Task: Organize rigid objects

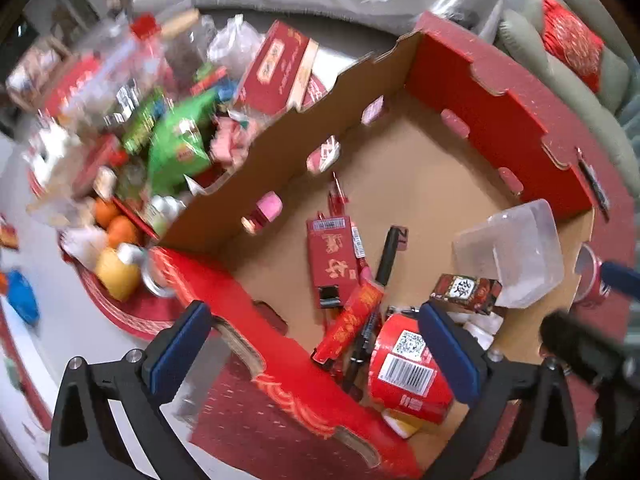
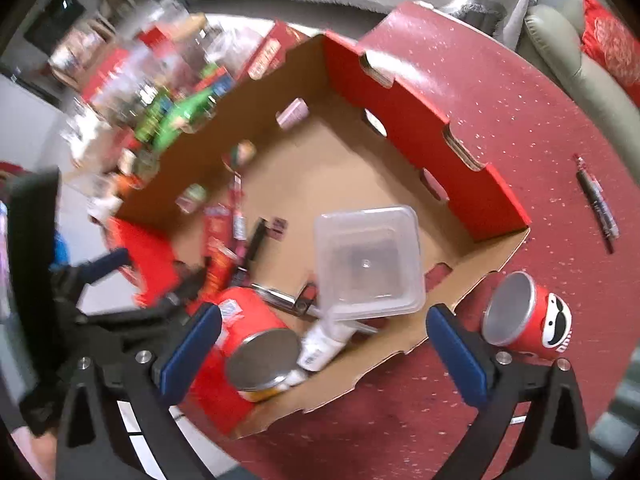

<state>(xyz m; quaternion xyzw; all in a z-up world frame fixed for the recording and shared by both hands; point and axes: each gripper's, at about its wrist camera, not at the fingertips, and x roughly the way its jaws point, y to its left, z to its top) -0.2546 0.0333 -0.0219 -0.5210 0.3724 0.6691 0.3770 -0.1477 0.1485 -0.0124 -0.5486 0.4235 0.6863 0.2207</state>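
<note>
Already the red cardboard tray [image 2: 472, 184] below both spread, empty claws [image 1: 316, 344] [image 2: 324, 344] holds several items, while the small red can [image 2: 528, 320] right of the right claw remains outside.

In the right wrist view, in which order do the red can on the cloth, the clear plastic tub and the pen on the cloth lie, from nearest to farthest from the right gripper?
1. Red can: outside the box, beside the right finger.
2. Clear plastic tub: inside the box, ahead.
3. Pen: far right on the cloth.
</note>
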